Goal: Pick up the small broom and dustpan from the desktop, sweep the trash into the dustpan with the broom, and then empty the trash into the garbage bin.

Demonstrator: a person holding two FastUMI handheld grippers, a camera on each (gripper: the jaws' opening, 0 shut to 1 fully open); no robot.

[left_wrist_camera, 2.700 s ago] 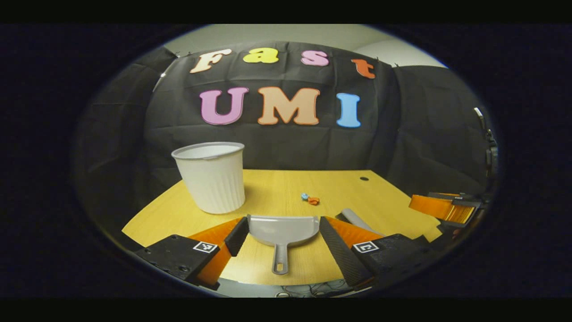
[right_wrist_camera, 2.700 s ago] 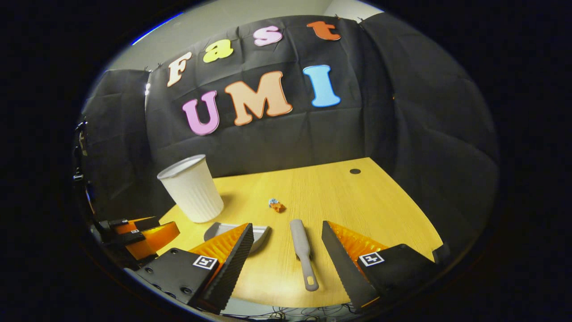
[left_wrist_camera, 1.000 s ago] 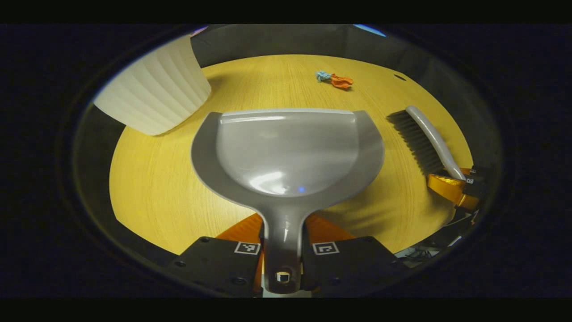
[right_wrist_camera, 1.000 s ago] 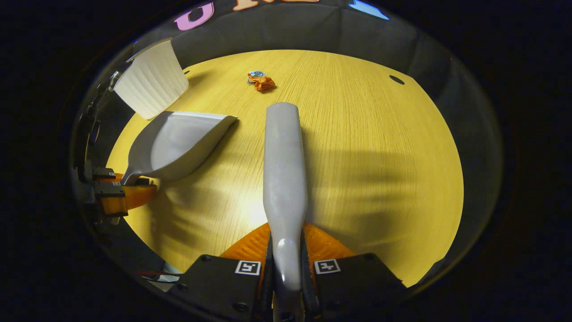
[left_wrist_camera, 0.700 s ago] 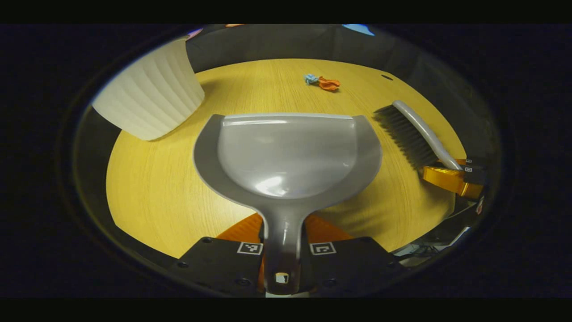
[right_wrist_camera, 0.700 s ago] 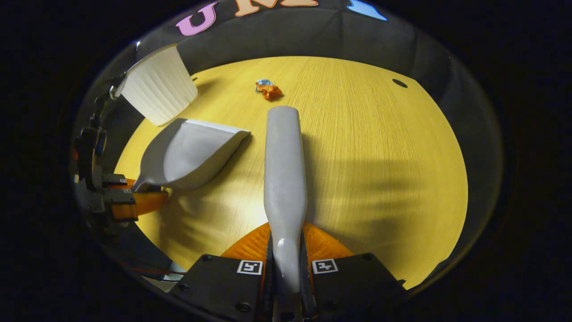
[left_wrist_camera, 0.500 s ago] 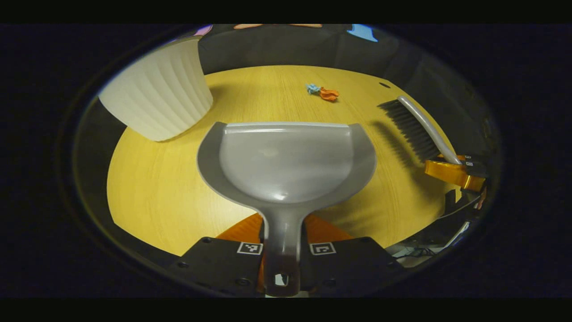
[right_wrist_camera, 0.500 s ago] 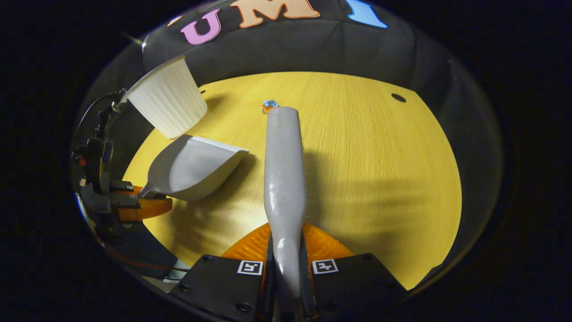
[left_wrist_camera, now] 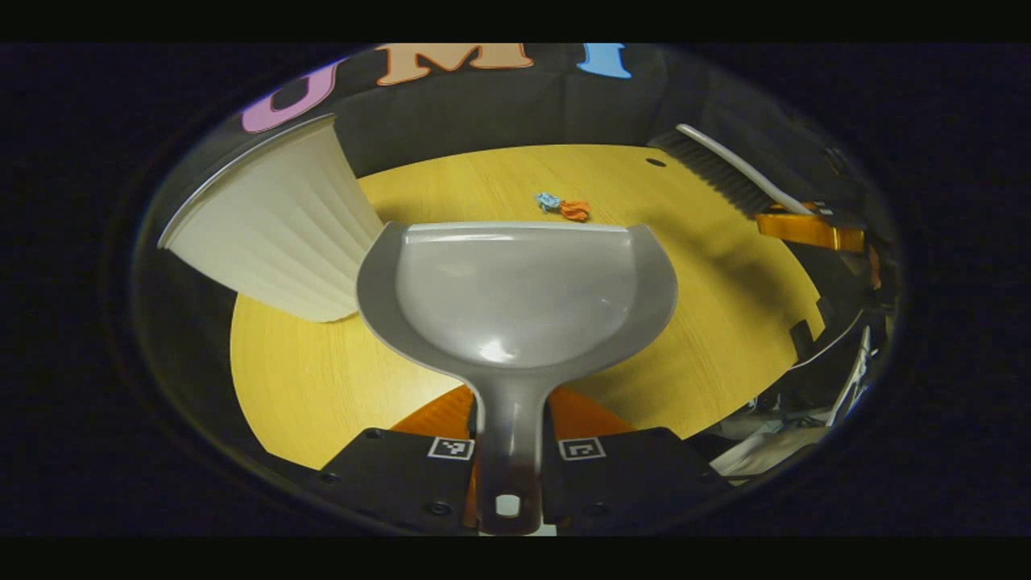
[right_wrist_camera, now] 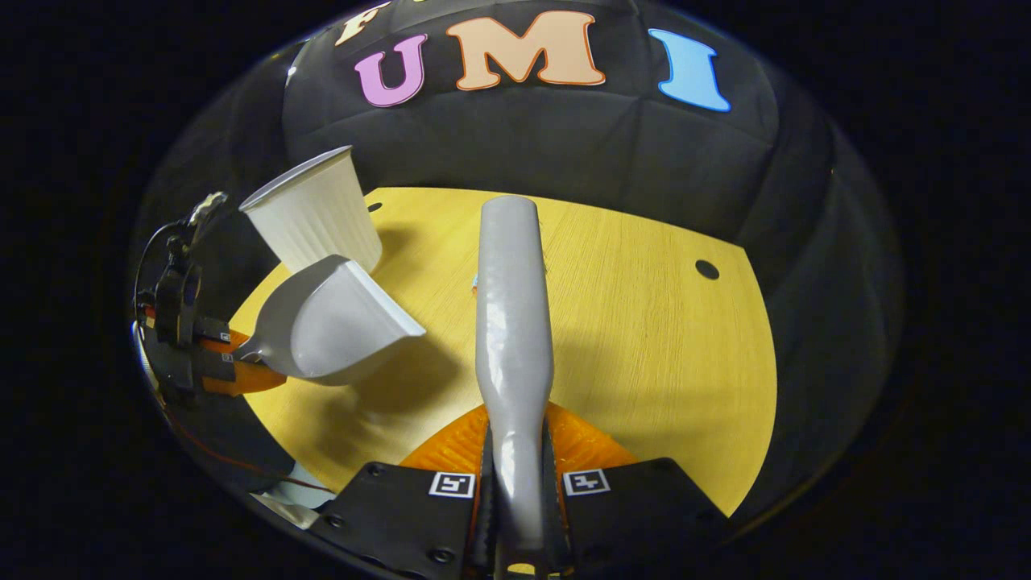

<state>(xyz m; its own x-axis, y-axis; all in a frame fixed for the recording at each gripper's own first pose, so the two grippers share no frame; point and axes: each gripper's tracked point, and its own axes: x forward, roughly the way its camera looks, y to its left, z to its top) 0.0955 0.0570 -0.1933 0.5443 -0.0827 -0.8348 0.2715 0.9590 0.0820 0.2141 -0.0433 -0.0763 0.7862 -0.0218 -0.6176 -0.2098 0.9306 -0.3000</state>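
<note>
Round dark hole (right_wrist_camera: 706, 269) in wooden desktop (right_wrist_camera: 644, 338).

A: Where is the dustpan (left_wrist_camera: 515, 290) sitting in the left gripper view?

B: It is filling the centre, with the garbage bin (left_wrist_camera: 274, 229) standing at its left and the trash (left_wrist_camera: 564, 208) lying just above its front edge on the desktop (left_wrist_camera: 725, 314).

A: And the broom (left_wrist_camera: 729, 169)?

B: It is hanging at upper right.
</note>
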